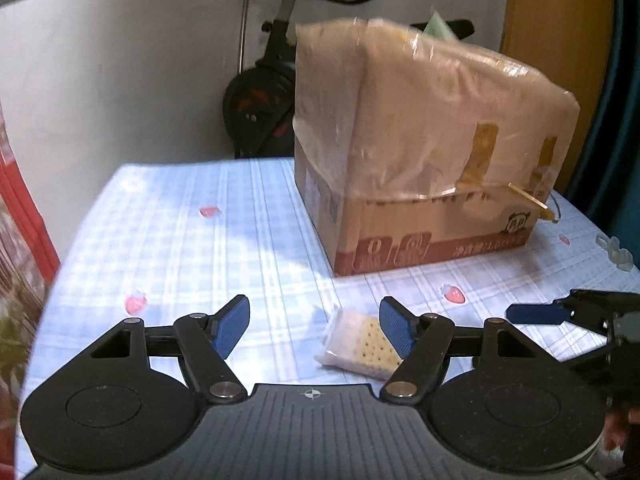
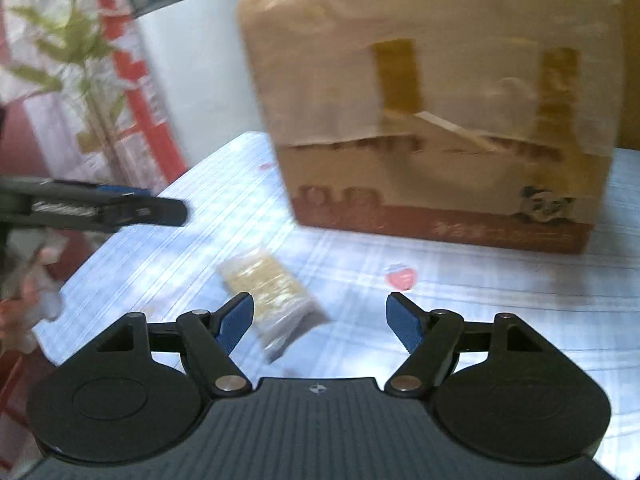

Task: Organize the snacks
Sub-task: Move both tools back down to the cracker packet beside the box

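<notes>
With both grippers' fingers spread and empty, the clear-wrapped cracker packet before the plastic-covered cardboard box is best straddled squarely.

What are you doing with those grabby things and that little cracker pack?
A person holds a gripper in each hand over a checked tablecloth. Both the left gripper and the right gripper are open and hold nothing. A small cracker pack lies on the cloth between them, not yet picked up. Behind it stands a taped cardboard box.
</notes>
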### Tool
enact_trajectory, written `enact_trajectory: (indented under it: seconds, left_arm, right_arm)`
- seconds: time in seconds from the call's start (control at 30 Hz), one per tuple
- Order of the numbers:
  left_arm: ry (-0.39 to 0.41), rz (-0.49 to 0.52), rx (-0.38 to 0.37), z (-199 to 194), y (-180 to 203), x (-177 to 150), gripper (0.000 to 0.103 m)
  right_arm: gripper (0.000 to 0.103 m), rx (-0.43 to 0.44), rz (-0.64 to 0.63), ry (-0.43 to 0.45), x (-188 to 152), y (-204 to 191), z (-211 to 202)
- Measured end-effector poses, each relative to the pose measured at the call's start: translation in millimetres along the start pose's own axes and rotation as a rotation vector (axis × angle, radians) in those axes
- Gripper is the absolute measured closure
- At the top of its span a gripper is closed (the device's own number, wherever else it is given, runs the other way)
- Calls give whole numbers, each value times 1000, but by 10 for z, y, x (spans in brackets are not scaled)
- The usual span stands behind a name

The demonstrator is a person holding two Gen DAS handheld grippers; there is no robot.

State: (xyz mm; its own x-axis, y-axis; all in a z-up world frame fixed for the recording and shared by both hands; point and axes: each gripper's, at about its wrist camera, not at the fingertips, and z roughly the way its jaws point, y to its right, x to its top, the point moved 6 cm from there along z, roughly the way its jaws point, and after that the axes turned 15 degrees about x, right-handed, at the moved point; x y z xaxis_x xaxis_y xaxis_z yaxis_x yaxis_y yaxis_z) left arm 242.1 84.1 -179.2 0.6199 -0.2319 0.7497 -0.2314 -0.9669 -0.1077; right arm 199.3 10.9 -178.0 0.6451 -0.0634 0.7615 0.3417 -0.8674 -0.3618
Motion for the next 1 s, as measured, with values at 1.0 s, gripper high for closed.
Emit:
enact_trajectory:
  seconds: [1.0]
  left_arm:
    - [-148,-37,-171,388,648,-367,52]
  right_arm:
    - [63,50,-85,-121,-273,36,152]
